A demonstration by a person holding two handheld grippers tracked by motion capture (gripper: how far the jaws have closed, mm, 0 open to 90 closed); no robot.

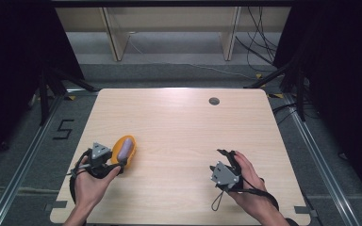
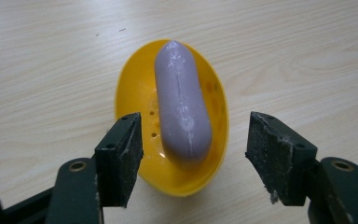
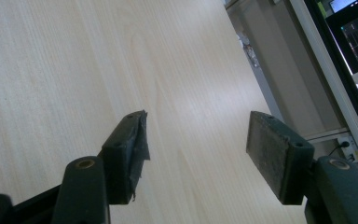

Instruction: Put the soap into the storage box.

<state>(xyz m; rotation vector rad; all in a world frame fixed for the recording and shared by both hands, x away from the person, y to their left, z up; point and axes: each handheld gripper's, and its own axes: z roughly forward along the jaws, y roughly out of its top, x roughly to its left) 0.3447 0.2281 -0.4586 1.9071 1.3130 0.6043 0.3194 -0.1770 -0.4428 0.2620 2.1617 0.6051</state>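
- Pale wooden table point(image 1: 179, 127) with a light grain stands in a dim room, seen from above, with dark grey floor around it
- Nearest the viewer, two bare forearms come in from the bottom edge, each hand holding a black gripper with two jaws
- Left gripper point(image 2: 193, 151) sits near the front left part of the table; its jaws stand wide apart with nothing pressed between them
- Between and just beyond those open jaws lies a yellow oval dish point(image 2: 135, 88) resting flat on the wood, its near end reaching between the two jaw pads without touching either
- Inside the dish lies a lilac bar of soap point(image 2: 182, 102), long and rounded, pointing lengthways away from the gripper; small holes show in the dish floor beside it
- Right gripper point(image 3: 196, 135) is held in the right hand near the front right part of the table, well apart from the dish; its jaws are also spread, with bare wood between them
- Farther back, a small dark round hole point(image 1: 214, 100) sits near the far edge of the table
- Beyond the table stand light wooden shelf legs point(image 1: 115, 35) and loose black cables point(image 1: 259, 47) on the floor
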